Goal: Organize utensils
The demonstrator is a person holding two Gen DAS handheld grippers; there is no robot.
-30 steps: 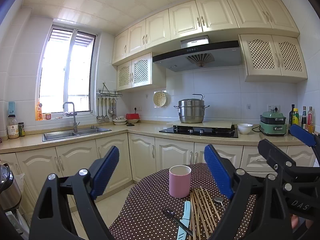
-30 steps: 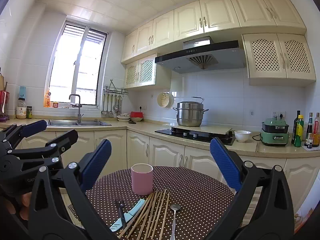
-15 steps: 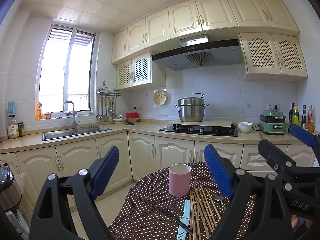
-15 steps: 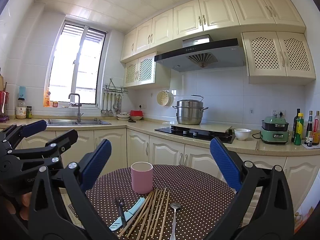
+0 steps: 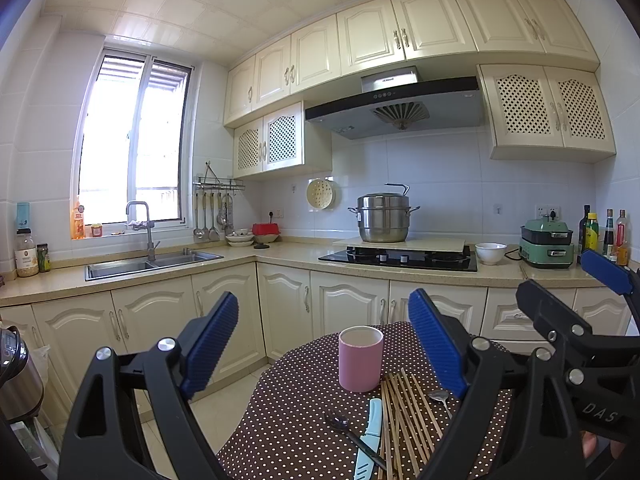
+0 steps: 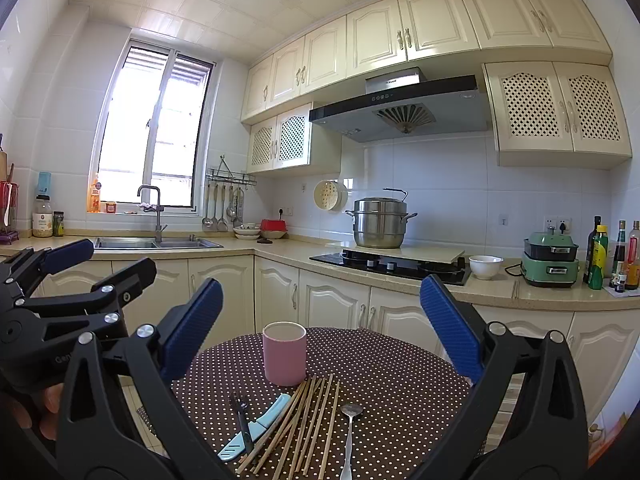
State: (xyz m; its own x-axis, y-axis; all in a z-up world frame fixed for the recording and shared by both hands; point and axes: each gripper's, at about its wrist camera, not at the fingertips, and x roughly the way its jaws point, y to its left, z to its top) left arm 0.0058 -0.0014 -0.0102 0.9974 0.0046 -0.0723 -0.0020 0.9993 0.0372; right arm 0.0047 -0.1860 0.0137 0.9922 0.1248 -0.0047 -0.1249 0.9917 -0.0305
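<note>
left gripper (image 5: 323, 343): black plastic frame, two angular arms with triangular cut-outs. ribbed blue pads (image 5: 210, 342) line the inner face of each finger. silver round screws sit at the arm joints. right gripper (image 6: 320, 326): same build, black frame, blue ribbed pads (image 6: 450, 326), silver screws. in the left view the right tool's side bears pale raised letters "das", partly cut off. fingertips of a hand (image 6: 50, 398) show behind the left tool's body.
</note>
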